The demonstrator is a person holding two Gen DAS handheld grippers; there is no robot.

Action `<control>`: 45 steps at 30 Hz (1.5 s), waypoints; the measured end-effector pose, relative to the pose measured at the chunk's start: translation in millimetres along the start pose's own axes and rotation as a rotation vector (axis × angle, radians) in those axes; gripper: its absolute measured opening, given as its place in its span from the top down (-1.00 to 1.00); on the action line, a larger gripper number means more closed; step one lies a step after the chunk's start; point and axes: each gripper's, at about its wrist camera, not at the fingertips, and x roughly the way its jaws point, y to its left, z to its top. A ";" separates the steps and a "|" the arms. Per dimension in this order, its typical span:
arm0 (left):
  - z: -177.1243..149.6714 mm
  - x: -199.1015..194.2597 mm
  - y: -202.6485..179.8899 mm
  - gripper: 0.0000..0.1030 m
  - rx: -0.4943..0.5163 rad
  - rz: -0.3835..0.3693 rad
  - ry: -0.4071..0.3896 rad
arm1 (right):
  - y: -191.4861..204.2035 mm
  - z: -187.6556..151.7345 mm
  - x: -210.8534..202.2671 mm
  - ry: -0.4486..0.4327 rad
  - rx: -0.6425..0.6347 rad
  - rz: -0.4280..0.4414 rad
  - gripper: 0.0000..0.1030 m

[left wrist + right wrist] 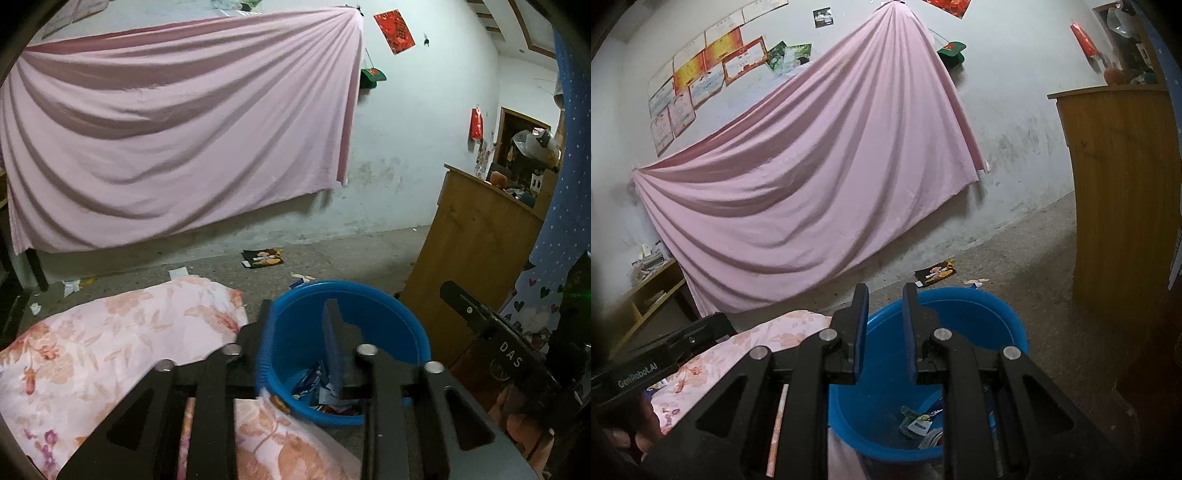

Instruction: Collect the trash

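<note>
Crinkly black foil snack wrapper at 12 o'clock past the round blue plastic bucket: light, slippery, pinch an edge. Right gripper and left gripper both parted, empty.

Concrete floor with blue bucket, snack wrapper, paper scraps.

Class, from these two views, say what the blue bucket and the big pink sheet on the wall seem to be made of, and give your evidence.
Blue bucket: probably moulded plastic, given its uniform colour, thin smooth rim and soft sheen. Pink sheet: thin woven fabric, matte, hanging in deep draped folds from a pinned corner; cotton or a blend cannot be told.
</note>
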 end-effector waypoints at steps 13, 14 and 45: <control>-22.1 -80.0 20.3 0.14 -0.047 0.084 -0.084 | 29.7 -12.3 -40.9 -0.061 -0.019 0.014 -0.39; -23.9 -85.8 22.5 0.10 -0.056 0.088 -0.090 | 32.7 -13.4 -45.4 -0.070 -0.023 0.012 -0.45; -153.5 -294.2 66.0 -0.95 -0.149 0.298 -0.327 | 121.3 -93.7 -197.0 -0.233 -0.212 0.097 -1.00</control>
